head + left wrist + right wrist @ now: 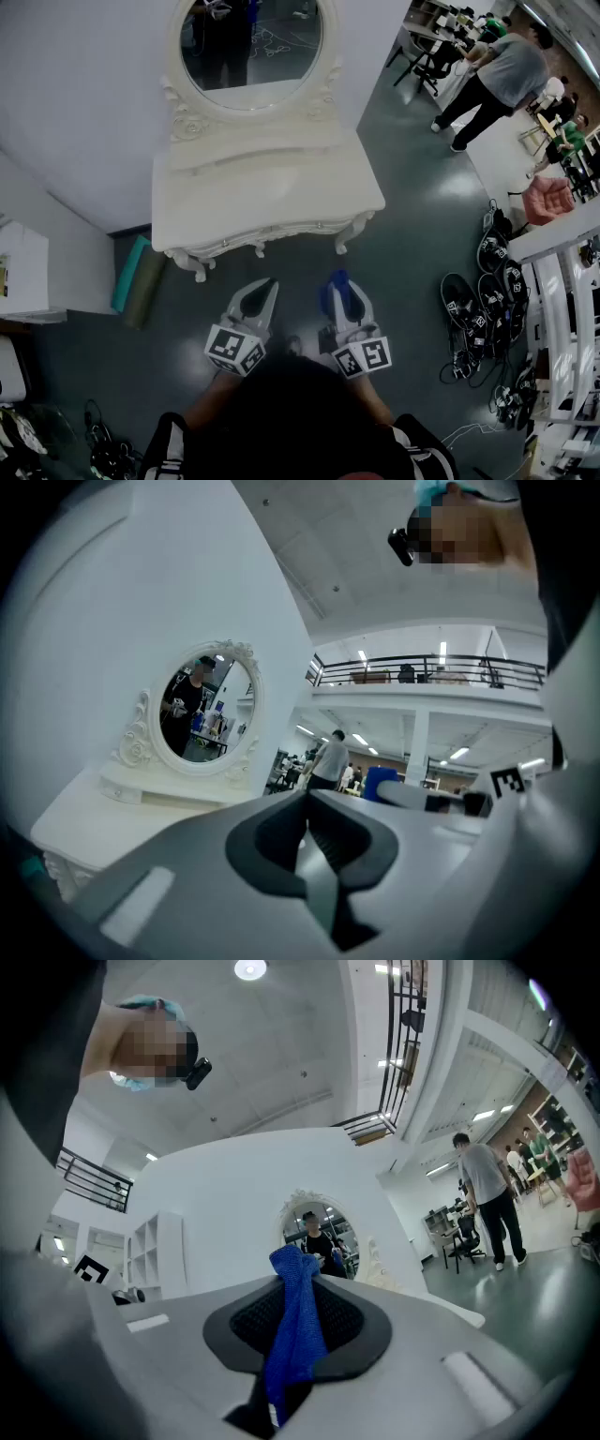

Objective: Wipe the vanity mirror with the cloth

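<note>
White wall [84, 103] backs the vanity mirror [251, 42], well ahead of both claws on its dressing table [272, 183], so the right gripper [342, 295] pinches the blue cloth [295, 1335], seemingly ready to carry it there, while the left gripper [265, 287], just beside, is closed on nothing.

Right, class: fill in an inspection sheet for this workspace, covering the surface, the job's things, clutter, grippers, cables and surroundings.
Surface: white vanity table, nothing seen on its top.
Job's things: oval vanity mirror upright at the table's back; blue cloth in the right gripper.
Clutter: teal roll on the floor by the table's left end.
Grippers: left gripper jaws together, empty; right gripper shut on the blue cloth; both short of the table.
Cables: cable tangle on the floor at right.
Surroundings: standing person far right; white shelving.
</note>
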Action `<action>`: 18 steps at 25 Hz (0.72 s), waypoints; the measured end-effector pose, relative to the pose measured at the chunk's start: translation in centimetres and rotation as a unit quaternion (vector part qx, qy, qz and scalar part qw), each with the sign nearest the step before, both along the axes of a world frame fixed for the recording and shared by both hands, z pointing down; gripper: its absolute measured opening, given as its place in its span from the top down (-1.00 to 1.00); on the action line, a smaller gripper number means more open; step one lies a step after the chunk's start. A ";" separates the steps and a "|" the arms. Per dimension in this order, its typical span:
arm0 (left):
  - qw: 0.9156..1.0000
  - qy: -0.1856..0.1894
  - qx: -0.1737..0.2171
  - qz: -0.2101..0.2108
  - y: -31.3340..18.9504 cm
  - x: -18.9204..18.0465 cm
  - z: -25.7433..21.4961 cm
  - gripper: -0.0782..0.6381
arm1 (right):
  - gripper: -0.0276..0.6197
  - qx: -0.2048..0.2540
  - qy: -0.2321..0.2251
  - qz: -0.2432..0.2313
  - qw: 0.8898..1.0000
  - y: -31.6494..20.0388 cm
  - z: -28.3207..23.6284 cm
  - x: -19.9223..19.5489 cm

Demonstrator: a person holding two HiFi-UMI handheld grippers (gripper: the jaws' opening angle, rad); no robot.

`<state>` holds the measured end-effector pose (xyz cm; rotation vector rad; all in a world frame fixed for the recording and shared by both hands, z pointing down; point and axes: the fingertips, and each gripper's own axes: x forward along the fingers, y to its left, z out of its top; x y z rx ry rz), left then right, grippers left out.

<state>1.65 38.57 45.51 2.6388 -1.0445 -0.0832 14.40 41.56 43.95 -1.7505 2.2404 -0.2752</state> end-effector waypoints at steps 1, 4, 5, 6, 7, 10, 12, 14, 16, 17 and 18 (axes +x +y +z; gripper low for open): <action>1.000 0.000 -0.001 0.000 0.1 0.1 0.0 0.75 | 0.73 0.000 0.000 0.000 1.000 0.0 0.0 0.1; 1.000 0.001 -0.002 -0.001 0.1 0.3 0.1 0.75 | 0.73 -0.001 0.000 -0.001 1.000 0.1 0.1 0.2; 1.000 0.001 -0.003 -0.001 0.1 0.3 0.1 0.75 | 0.73 -0.002 0.000 -0.001 1.000 0.0 0.2 0.2; 1.000 0.000 -0.004 -0.001 0.0 0.3 0.2 0.75 | 0.73 -0.003 -0.001 -0.002 1.000 -0.1 0.3 0.2; 1.000 -0.001 -0.004 -0.001 0.0 0.3 0.3 0.75 | 0.73 -0.004 -0.001 -0.002 1.000 -0.2 0.3 0.2; 1.000 -0.003 -0.006 -0.001 -0.1 0.5 0.5 0.75 | 0.73 -0.003 -0.005 -0.004 1.000 -0.3 0.5 0.3; 1.000 -0.004 -0.007 -0.001 0.1 0.7 0.6 0.75 | 0.73 0.001 -0.018 -0.003 1.000 -0.1 0.4 0.6; 1.000 -0.006 -0.008 -0.002 0.2 0.7 0.6 0.75 | 0.73 0.006 -0.029 -0.002 1.000 0.0 0.2 0.9; 1.000 -0.008 -0.008 -0.002 0.2 0.6 0.5 0.75 | 0.73 0.008 -0.029 0.000 1.000 0.1 0.0 0.9; 1.000 -0.008 -0.009 -0.004 0.2 0.6 0.4 0.75 | 0.73 0.009 -0.027 0.000 1.000 0.2 0.0 1.0; 1.000 -0.008 -0.009 -0.005 0.1 0.7 0.4 0.75 | 0.73 0.009 -0.026 0.000 1.000 0.2 0.0 1.1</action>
